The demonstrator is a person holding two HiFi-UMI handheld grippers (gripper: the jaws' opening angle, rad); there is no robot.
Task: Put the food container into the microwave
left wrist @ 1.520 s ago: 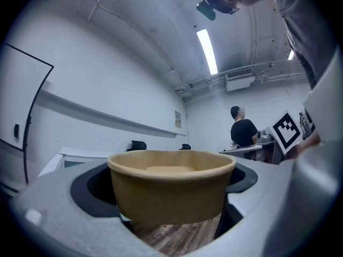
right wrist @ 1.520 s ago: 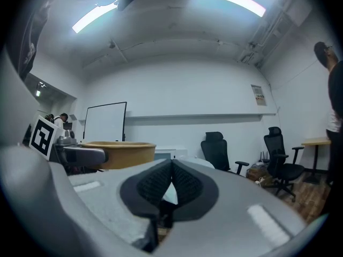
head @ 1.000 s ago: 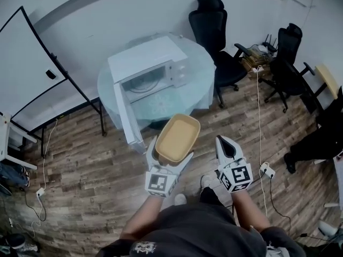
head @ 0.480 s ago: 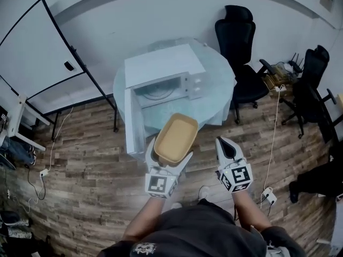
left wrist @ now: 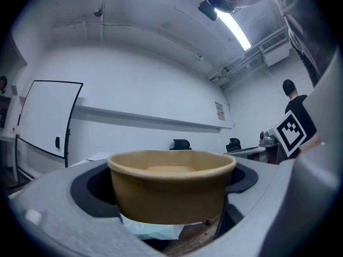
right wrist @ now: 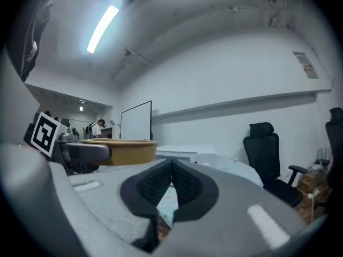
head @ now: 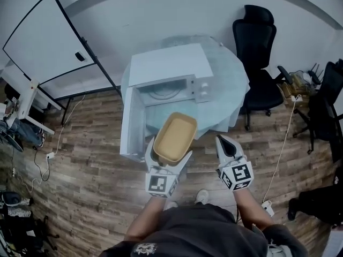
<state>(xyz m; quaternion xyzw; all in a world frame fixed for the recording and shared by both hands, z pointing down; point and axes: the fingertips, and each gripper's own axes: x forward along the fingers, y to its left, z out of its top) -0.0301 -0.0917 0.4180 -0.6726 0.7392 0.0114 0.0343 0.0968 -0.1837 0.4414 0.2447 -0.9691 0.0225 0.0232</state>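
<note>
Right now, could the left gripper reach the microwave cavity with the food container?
Probably yes: the microwave has its door swung open, its cavity faces the left gripper, and nothing shows between the food container and that cavity.

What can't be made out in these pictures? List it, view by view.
Left gripper view: the food container in the left tongs blocks the microwave opening.
Head view: the microwave's own top hides the back of its cavity.
Head view: the control panel is too small to read.
Right gripper view: the wall notice is too small to read.
</note>
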